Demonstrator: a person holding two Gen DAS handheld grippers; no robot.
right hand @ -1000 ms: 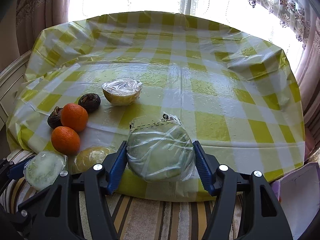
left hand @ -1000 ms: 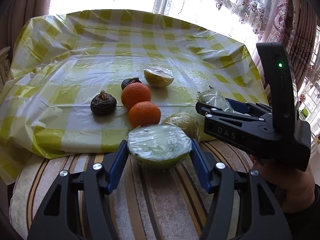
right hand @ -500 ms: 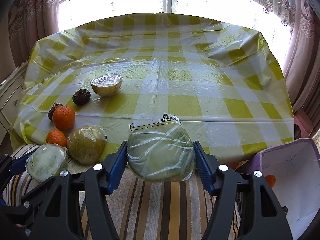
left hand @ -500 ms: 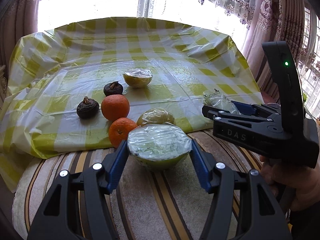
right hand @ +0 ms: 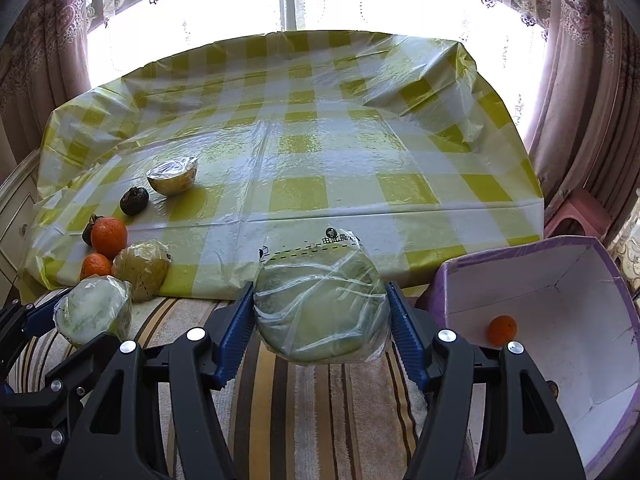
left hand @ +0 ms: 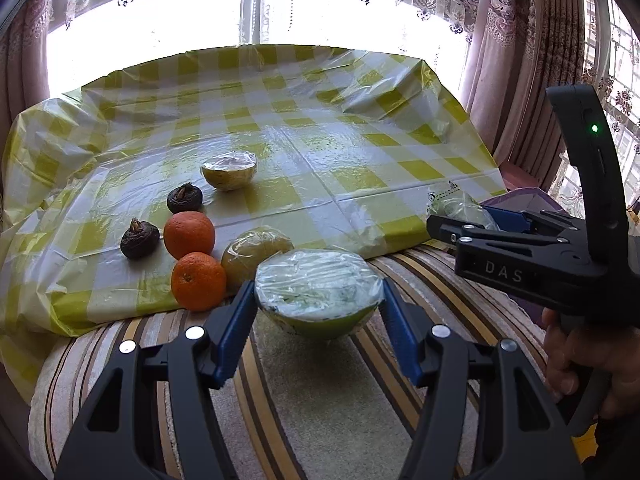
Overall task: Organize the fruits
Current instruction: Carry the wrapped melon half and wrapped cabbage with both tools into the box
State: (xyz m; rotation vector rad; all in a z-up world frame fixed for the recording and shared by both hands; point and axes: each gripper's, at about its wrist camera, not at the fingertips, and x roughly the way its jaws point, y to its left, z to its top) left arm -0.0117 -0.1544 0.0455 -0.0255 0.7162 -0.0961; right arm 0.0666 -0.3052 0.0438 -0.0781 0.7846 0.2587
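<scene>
My left gripper (left hand: 318, 304) is shut on a plastic-wrapped half melon (left hand: 316, 292), held above the striped rug, cut face up. My right gripper (right hand: 322, 316) is shut on a wrapped green fruit in a clear bag (right hand: 320, 312), beside a purple box (right hand: 580, 280). An orange (right hand: 502, 330) lies inside that box. On the yellow checked tablecloth (left hand: 320, 140) remain two oranges (left hand: 189, 234) (left hand: 198, 280), a wrapped yellowish fruit (left hand: 252, 250), two dark round fruits (left hand: 139, 236) (left hand: 184, 198) and a wrapped half fruit (left hand: 229, 169). In the left wrist view the right gripper (left hand: 460, 220) is at the right.
The low table (right hand: 440, 160) stands under a bright window with patterned curtains (left hand: 500, 60). A striped rug (right hand: 300, 400) covers the floor in front. A pink stool (right hand: 580, 216) stands behind the box. A white cabinet (right hand: 16, 208) is at the left. A hand (left hand: 580, 356) grips the right tool.
Both grippers have pulled back from the table and off to the right with their wrapped fruits. The purple box with an orange in it has come into the right wrist view.
</scene>
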